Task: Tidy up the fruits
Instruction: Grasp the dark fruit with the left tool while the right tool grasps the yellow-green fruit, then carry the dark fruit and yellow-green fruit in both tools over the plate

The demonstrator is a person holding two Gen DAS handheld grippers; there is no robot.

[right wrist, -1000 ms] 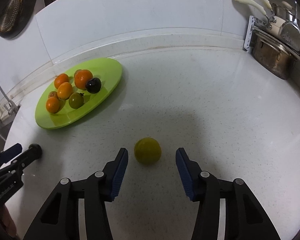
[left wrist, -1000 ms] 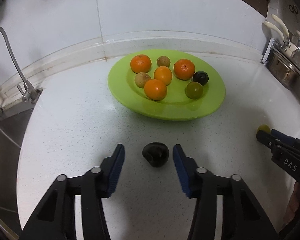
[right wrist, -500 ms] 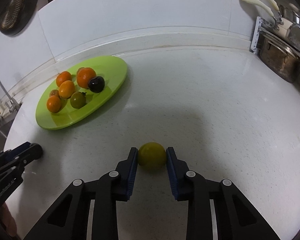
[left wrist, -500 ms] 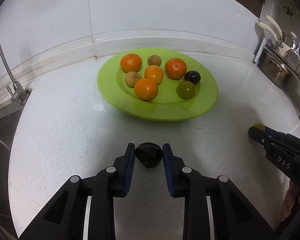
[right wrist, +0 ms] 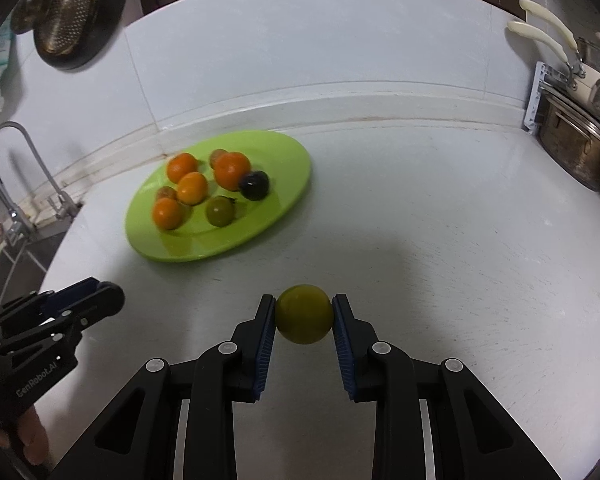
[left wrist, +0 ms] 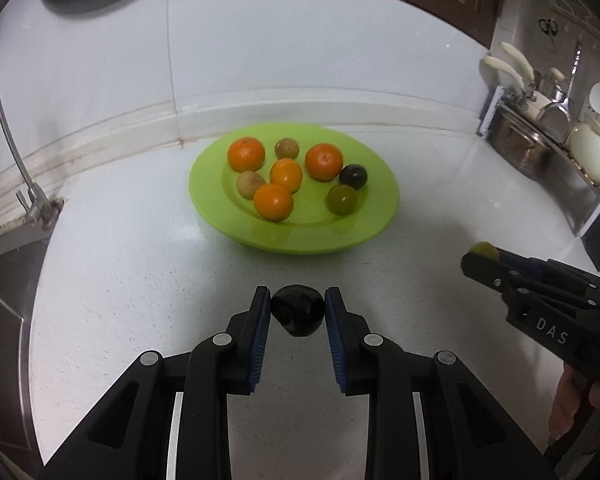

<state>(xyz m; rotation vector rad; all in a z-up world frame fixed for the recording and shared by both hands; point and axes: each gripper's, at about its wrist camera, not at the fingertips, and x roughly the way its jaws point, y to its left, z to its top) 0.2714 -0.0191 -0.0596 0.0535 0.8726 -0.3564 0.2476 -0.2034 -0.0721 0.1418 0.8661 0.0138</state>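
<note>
A green plate (left wrist: 376, 216) on the white counter holds several fruits: oranges, small brown fruits, a green fruit (left wrist: 341, 199) and a dark plum (left wrist: 353, 176). My left gripper (left wrist: 298, 314) is shut on a dark fruit (left wrist: 298, 315) and holds it above the counter, short of the plate. My right gripper (right wrist: 304, 316) is shut on a yellow-green fruit (right wrist: 304, 314), raised above the counter to the right of the plate (right wrist: 284, 208). The right gripper also shows at the right edge of the left wrist view (left wrist: 480, 254), the left gripper at the left of the right wrist view (right wrist: 100, 296).
A sink with a tap (left wrist: 4, 128) lies at the left. Steel pots and cream-handled utensils (left wrist: 540, 136) stand at the back right. A dark strainer (right wrist: 64, 8) hangs on the white tiled wall behind the plate.
Both grippers closed on their fruits, the left on the dark one and the right on the yellow-green one, and lifted them off the counter toward the plate.
</note>
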